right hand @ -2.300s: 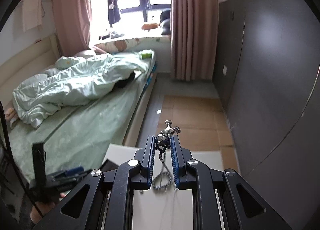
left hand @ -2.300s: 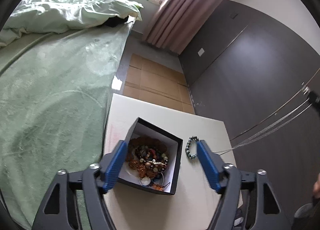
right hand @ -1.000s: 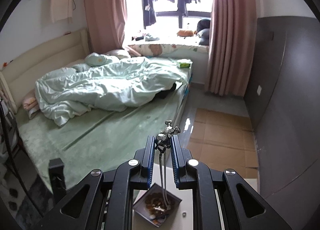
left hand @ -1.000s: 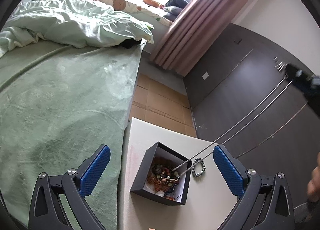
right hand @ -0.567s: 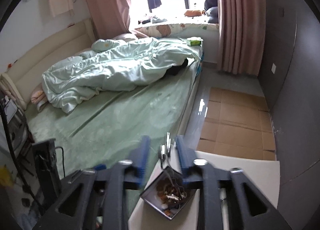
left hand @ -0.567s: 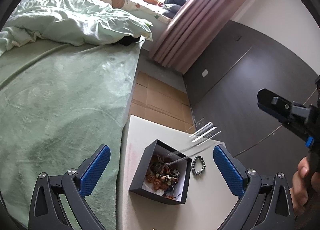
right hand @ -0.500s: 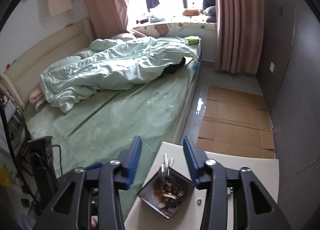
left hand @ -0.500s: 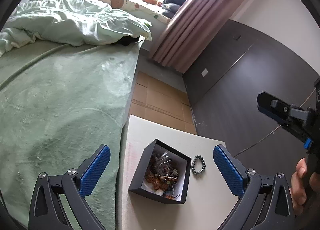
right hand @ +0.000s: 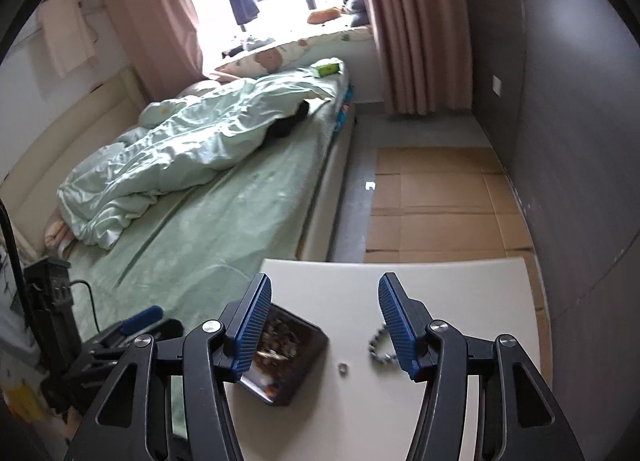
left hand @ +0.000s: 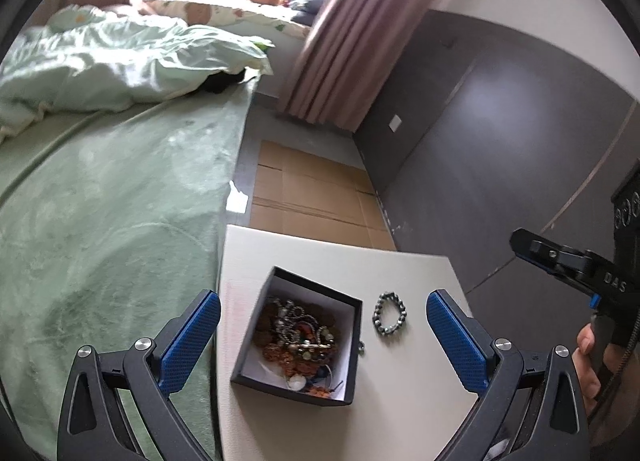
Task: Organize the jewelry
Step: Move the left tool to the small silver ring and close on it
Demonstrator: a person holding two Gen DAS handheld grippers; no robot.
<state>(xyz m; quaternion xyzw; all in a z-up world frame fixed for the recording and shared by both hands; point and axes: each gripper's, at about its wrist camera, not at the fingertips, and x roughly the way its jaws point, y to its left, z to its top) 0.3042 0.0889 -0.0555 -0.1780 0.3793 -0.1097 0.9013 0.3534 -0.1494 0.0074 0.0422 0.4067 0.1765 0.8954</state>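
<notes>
A black jewelry box [left hand: 300, 335] [right hand: 292, 361] with a white lining sits on the white table [left hand: 320, 261] [right hand: 440, 293], holding a tangle of beads and chains. Right of it lies a dark bead bracelet [left hand: 389, 313] [right hand: 380, 347], and a small silver ring [right hand: 342, 368] rests between box and bracelet. My left gripper [left hand: 320, 321] stands wide open above the box, nothing between its fingers. My right gripper [right hand: 324, 317] hangs over the table, its jaws opening and empty; it also shows in the left wrist view as the right gripper [left hand: 560, 261], held by a hand [left hand: 592, 365].
A bed with a green sheet [left hand: 100, 201] [right hand: 224, 221] runs along the table's left side. Flattened cardboard [left hand: 312, 189] [right hand: 436, 201] covers the floor beyond the table. A dark wall panel [left hand: 480, 141] stands to the right, and pink curtains [right hand: 420, 41] hang by the window.
The right gripper let go of the silver chain, which dropped into the box, then opened and came down toward the table. The left gripper shifted closer over the box.
</notes>
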